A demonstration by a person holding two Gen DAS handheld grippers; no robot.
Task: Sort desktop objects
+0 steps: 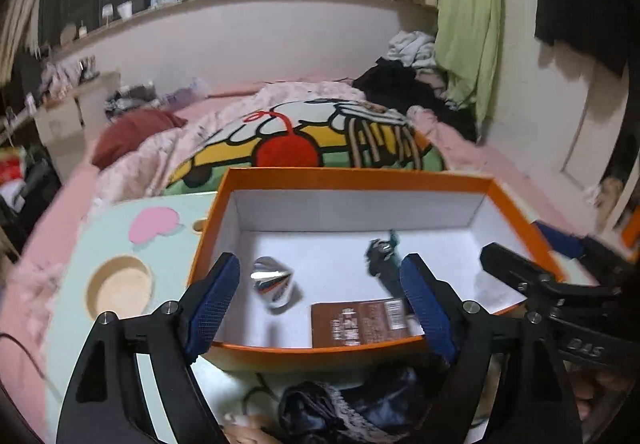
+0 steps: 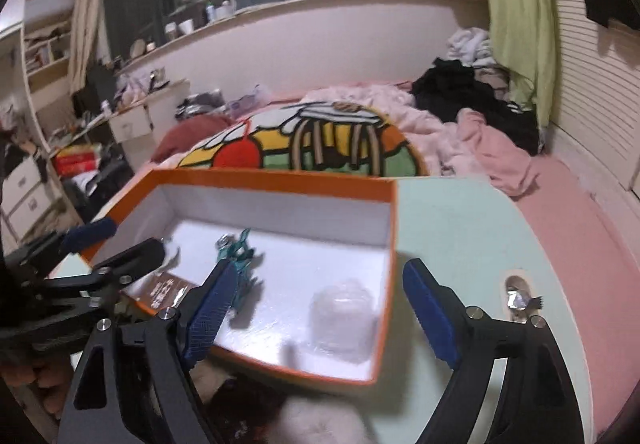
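Observation:
An orange box [image 1: 352,177] with a white inside stands on a pale green lap table [image 1: 100,324]. In it lie a silver foil piece [image 1: 272,284], a brown packet [image 1: 360,324] and a dark teal figure [image 1: 382,256]. My left gripper [image 1: 320,262] hovers open over the box's near wall with nothing between its blue pads. In the right wrist view the box [image 2: 280,179] also holds a clear plastic lump [image 2: 342,320] beside the teal figure [image 2: 240,256]. My right gripper [image 2: 318,270] is open above the box's right end, its pads touching nothing.
The table has a round cup hole [image 1: 120,284] and a pink patch [image 1: 154,224]. A foil scrap [image 2: 520,298] sits in a slot at the table's right. Dark cloth [image 1: 352,408] lies near the front edge. Bedding and a bright cushion [image 1: 304,135] lie behind.

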